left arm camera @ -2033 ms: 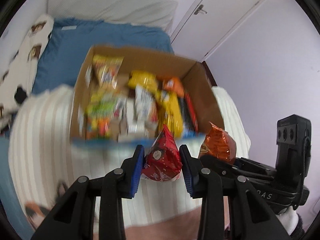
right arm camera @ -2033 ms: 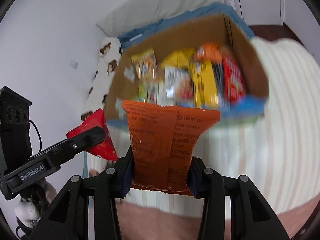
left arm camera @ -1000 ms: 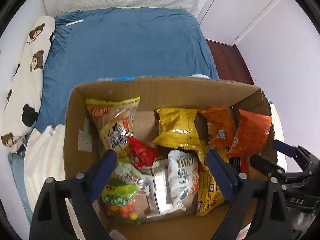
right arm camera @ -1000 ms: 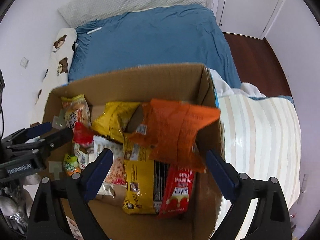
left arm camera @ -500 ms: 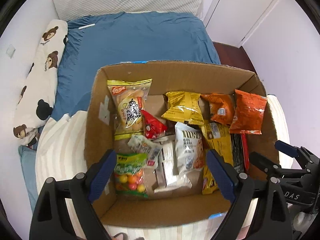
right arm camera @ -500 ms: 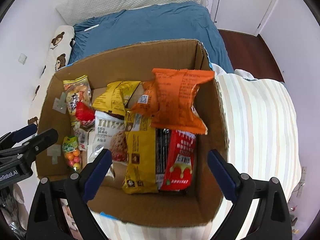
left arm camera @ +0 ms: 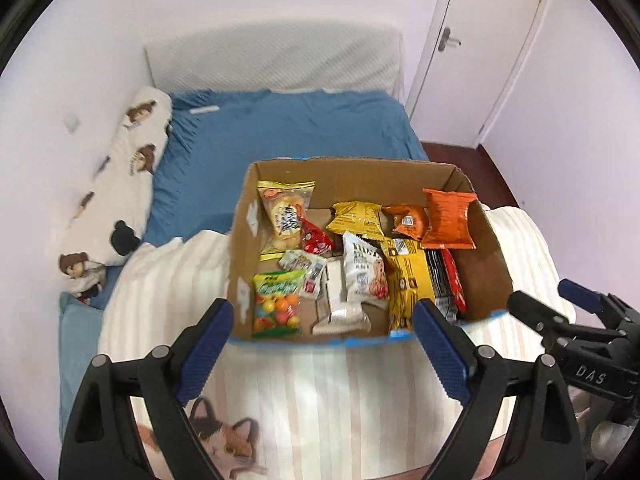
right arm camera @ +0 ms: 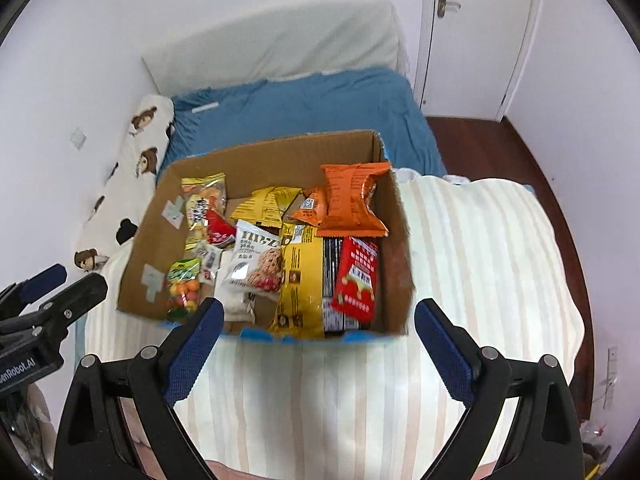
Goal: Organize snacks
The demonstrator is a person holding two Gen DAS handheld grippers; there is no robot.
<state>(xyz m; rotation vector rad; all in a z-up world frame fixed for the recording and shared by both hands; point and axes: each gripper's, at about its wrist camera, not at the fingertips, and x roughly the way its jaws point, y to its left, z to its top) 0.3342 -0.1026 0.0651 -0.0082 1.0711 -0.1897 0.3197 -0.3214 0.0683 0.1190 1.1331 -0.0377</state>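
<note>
Small bedroom, pale walls.
A bed (left arm camera: 288, 128) with blue sheet, white door (left arm camera: 480, 48) beyond, dark wooden floor (right arm camera: 532, 168) alongside.

Black hand-held gripper (left arm camera: 322, 320), blue pads (left arm camera: 208, 334), silver screws
</note>
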